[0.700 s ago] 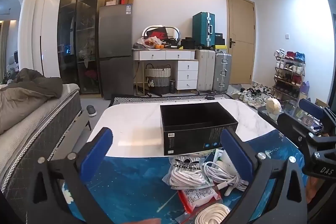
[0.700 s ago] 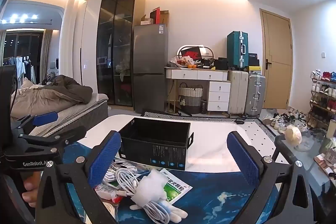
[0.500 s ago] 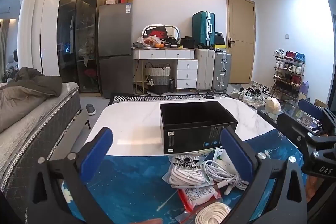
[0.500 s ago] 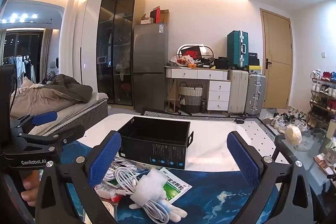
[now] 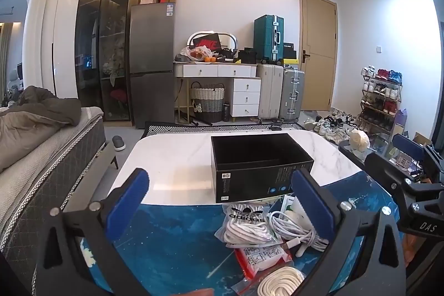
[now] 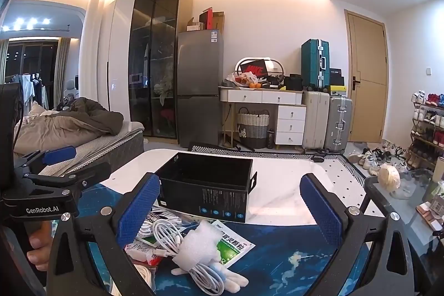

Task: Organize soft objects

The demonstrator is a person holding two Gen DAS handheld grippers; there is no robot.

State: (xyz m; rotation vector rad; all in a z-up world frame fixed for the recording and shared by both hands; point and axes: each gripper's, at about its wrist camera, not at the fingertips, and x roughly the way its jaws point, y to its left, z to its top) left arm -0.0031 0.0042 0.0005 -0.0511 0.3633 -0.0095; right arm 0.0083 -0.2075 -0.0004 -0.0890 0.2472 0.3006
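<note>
Lived-in home studio: bed (image 6: 69,129), fridge (image 6: 199,88), stacked suitcases (image 6: 327,121), shoe rack (image 5: 380,99) beside door (image 5: 317,52).

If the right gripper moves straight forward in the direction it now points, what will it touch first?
Probably the black box on the table: it stands ahead of the open right gripper, somewhat left of centre. Depth is unclear, so the gripper could instead pass over the box's right end.

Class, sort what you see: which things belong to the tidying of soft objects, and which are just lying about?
Belong to the job:
black box
bagged white laces
white cable
white glove
coiled rope

Just lying about:
suitcases
shoe rack
fridge
basket
</note>
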